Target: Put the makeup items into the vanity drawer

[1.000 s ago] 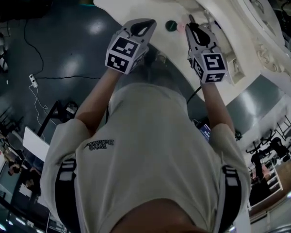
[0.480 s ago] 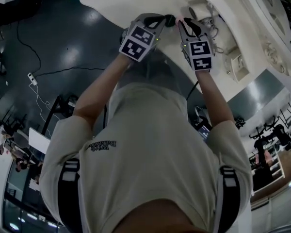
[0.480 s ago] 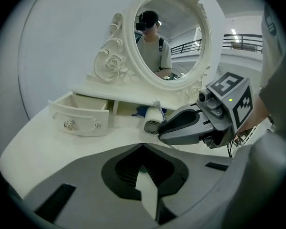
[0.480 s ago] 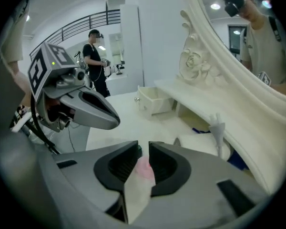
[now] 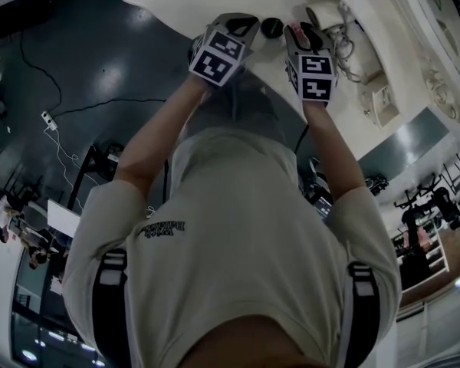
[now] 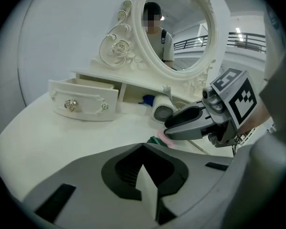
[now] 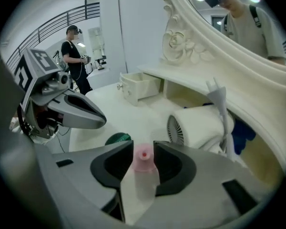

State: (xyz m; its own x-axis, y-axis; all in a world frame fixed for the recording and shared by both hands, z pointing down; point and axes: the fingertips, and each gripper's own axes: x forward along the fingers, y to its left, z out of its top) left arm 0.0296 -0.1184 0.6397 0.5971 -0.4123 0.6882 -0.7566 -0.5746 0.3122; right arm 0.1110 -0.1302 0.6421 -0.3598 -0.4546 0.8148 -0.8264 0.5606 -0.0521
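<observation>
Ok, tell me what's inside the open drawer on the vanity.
Of the drawer, only cream inner walls show, with nothing rising above its rim. Its floor is hidden behind the front panel and sides, so low-lying items cannot be ruled out.

Left gripper (image 6: 143,145): jaws together, nothing between. Just beyond tips: green item (image 6: 155,140), pink item (image 6: 168,142). Right gripper (image 6: 174,127) enters from right, jaws just been opening, pink item at its tips. Behind: white grilled appliance (image 6: 163,112), open drawer (image 6: 83,104), oval mirror (image 6: 178,27).
</observation>
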